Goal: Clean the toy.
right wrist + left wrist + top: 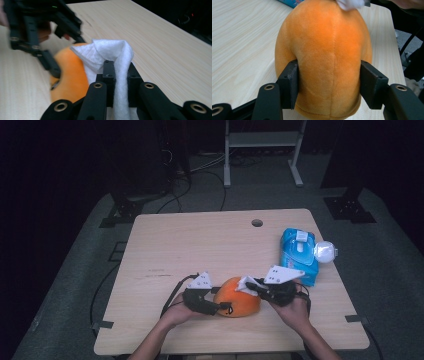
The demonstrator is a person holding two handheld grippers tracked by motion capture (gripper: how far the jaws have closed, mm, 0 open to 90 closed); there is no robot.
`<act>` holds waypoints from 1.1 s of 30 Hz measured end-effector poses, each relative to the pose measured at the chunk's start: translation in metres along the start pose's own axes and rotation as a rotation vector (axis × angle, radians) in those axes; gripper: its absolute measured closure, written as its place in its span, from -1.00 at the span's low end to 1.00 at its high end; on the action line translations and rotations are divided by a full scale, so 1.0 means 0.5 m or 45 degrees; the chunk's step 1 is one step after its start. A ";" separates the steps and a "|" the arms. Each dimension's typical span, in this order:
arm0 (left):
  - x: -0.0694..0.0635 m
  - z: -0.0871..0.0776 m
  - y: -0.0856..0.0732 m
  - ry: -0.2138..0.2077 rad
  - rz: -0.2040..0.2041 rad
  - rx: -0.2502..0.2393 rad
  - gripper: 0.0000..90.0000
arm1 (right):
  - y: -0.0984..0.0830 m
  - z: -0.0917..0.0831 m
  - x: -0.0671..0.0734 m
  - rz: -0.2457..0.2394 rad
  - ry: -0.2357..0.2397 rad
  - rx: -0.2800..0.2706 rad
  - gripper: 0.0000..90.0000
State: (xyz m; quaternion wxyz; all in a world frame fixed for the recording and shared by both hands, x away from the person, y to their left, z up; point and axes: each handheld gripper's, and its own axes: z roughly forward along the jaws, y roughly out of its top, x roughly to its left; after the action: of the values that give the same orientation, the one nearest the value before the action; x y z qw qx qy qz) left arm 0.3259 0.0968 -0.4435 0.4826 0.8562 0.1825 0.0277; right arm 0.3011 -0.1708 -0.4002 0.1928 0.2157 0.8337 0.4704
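High view: orange plush toy [239,303] lies on the wooden counter [200,245], lower centre of the frame, near the counter's front edge. A person's forearms enter from the bottom edge, one claw per hand.

Left claw [216,307]: lower centre-left of the high view, at the plush toy's left end. In the left gripper view its two black pads [289,82] press the toy's [324,62] flanks from both sides, fabric bulging between them. State: gripping the plush toy.

Right claw [254,287]: just right of centre in the high view, over the toy's upper right part. In the right gripper view the jaws are clamped narrow on a folded white wipe [117,62], which stands up between them and touches the orange plush [70,75] at centre-left of that frame. State: closed on the wipe. The left claw [53,70] appears blurred, upper left of that view.

Blue wipes pack [299,255] lies at right of the counter, well apart from the toy; a small white round object [325,252] is just beside it at the counter's right edge.
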 end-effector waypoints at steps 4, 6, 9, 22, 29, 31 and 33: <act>0.003 -0.002 -0.004 -0.002 -0.019 0.003 -0.10 | 0.004 0.007 0.017 -0.066 0.009 0.021 0.81; 0.003 -0.003 -0.005 0.001 -0.015 -0.005 -0.10 | -0.003 -0.002 0.000 -0.042 -0.011 0.027 0.81; 0.002 -0.002 -0.004 -0.006 -0.016 -0.011 -0.11 | -0.024 -0.022 -0.034 0.046 -0.047 0.023 0.80; -0.018 0.003 0.002 -0.022 0.073 -0.020 -0.17 | -0.010 0.000 -0.050 0.065 -0.123 0.089 0.81; -0.019 0.006 0.004 -0.030 0.078 -0.018 -0.20 | -0.014 0.014 -0.070 0.100 -0.172 0.151 0.81; -0.017 0.007 0.003 -0.028 0.070 -0.016 -0.20 | -0.014 0.013 -0.057 0.079 -0.148 0.140 0.80; -0.017 0.007 0.002 -0.024 0.073 -0.012 -0.21 | -0.011 0.007 -0.050 0.078 -0.129 0.121 0.76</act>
State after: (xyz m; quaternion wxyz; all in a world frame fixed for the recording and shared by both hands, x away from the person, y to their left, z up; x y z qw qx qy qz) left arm 0.3191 0.0904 -0.4434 0.4874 0.8590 0.1532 0.0342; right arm 0.3230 -0.1845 -0.4038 0.2099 0.2735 0.8373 0.4244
